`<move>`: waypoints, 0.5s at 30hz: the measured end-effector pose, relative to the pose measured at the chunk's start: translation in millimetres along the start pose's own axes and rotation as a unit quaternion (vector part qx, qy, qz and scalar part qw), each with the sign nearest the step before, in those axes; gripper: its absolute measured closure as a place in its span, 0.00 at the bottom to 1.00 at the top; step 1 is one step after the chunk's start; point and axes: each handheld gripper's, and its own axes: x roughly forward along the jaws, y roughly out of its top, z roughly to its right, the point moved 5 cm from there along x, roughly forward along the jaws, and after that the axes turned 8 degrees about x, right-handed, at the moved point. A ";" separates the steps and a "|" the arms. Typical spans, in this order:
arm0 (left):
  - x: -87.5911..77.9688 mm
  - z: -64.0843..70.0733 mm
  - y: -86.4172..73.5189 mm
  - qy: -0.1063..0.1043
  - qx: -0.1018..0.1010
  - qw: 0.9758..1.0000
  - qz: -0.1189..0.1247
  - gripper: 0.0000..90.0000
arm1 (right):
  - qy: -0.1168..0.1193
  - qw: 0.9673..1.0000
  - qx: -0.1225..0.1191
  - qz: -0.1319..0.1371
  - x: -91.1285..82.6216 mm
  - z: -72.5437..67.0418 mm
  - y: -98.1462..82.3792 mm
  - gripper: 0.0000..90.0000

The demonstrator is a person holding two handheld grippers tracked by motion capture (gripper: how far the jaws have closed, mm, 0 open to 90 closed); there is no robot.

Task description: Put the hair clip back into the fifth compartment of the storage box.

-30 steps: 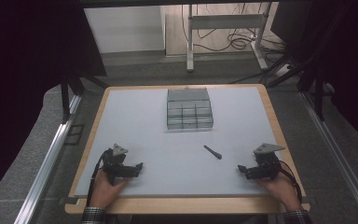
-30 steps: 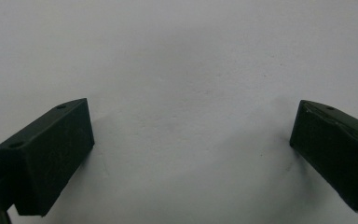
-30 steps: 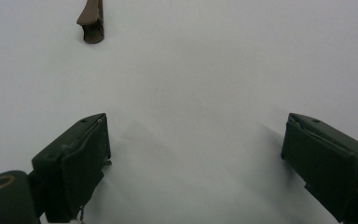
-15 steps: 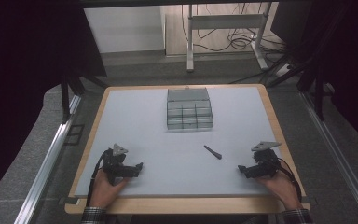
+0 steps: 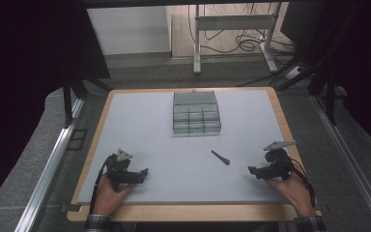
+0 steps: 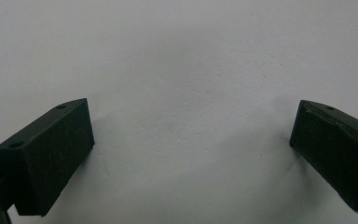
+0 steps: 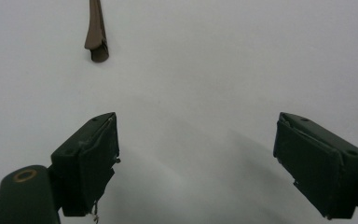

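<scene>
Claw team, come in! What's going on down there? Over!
Left claw open, empty, low over the mat. Right claw open, empty, just been closing a little. Dark stick lies loose near the right claw. Tray farther back, nothing in the way.

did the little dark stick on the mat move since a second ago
No. The dark stick lies at the same spot and angle, below and right of the compartment box, clear of both grippers.

The table (image 5: 140, 121) was pale grey-white with a light wooden rim; the small tapered peg (image 5: 220, 157) was dark brown; the compartment box (image 5: 196, 112) was grey; both grippers, left (image 5: 144, 173) and right (image 5: 252, 170), were black; the sleeves (image 5: 96, 222) were checked.
</scene>
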 end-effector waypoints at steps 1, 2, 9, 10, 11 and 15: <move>0.0 0.1 0.0 0.000 0.000 1.000 0.000 0.00 | 0.001 1.000 0.000 -0.002 -0.5 -0.3 0.6 0.18; 0.0 0.0 0.0 0.000 0.000 1.000 0.000 0.00 | 0.001 1.000 -0.001 -0.004 -0.9 -0.7 1.0 0.19; 0.1 0.1 0.0 0.000 0.000 1.000 0.001 0.00 | 0.003 1.000 -0.001 -0.028 -1.7 -3.9 4.5 0.24; 0.0 0.1 0.0 0.000 0.000 1.000 0.000 0.00 | 0.003 0.999 -0.001 -0.032 -0.9 -4.4 4.9 0.24; 0.0 0.1 0.0 0.000 0.000 1.000 0.000 0.00 | 0.005 0.999 -0.003 -0.037 0.2 -5.4 5.3 0.25; 0.0 0.0 0.0 0.000 0.000 1.000 0.000 0.00 | 0.004 0.999 -0.016 -0.050 3.7 -9.8 8.3 0.27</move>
